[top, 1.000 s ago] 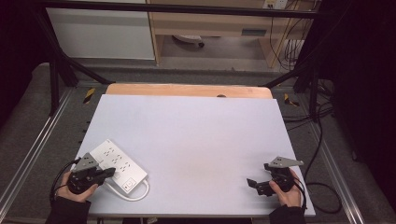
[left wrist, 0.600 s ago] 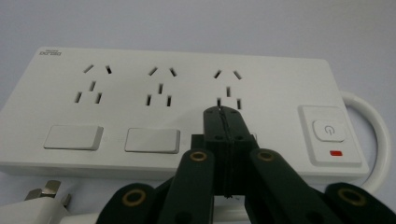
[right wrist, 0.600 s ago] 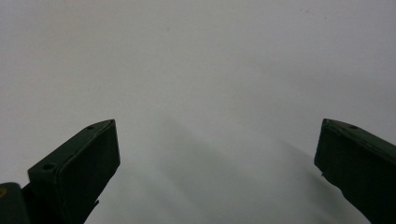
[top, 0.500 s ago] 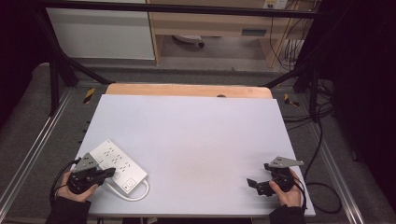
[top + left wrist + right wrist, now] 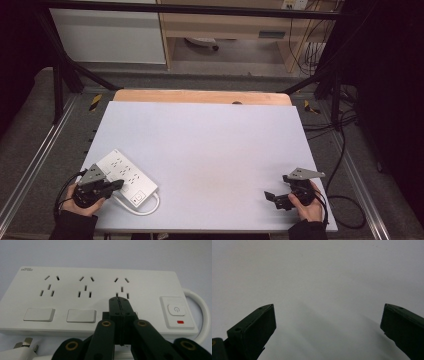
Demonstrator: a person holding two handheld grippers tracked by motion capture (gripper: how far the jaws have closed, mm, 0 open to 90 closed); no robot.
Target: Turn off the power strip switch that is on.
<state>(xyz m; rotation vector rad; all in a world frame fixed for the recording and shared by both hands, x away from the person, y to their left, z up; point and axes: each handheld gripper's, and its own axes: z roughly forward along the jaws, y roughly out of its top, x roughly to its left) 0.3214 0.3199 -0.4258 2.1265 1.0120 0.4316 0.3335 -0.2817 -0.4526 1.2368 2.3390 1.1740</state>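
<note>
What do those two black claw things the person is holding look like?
Both are black plastic. The left gripper has flat jaws on hinged arms with brass-coloured rivets. The right gripper has blocky black jaws with small screw holes. Each carries a grey three-cornered plate on top and trails a black cable. The person wears dark sleeves.

White power strip [image 5: 95, 297] with dark socket slots, pale grey rocker switches, a white power button [image 5: 176, 310] above a small red indicator [image 5: 180, 321], and a white cord [image 5: 200, 307] curving off beside it. Black left gripper [image 5: 119, 301] in front, brass-coloured rivets along its arms. Black right gripper [image 5: 327, 327] over a plain pale grey-white table top [image 5: 210, 145], edged in light wood at the far side.
</note>
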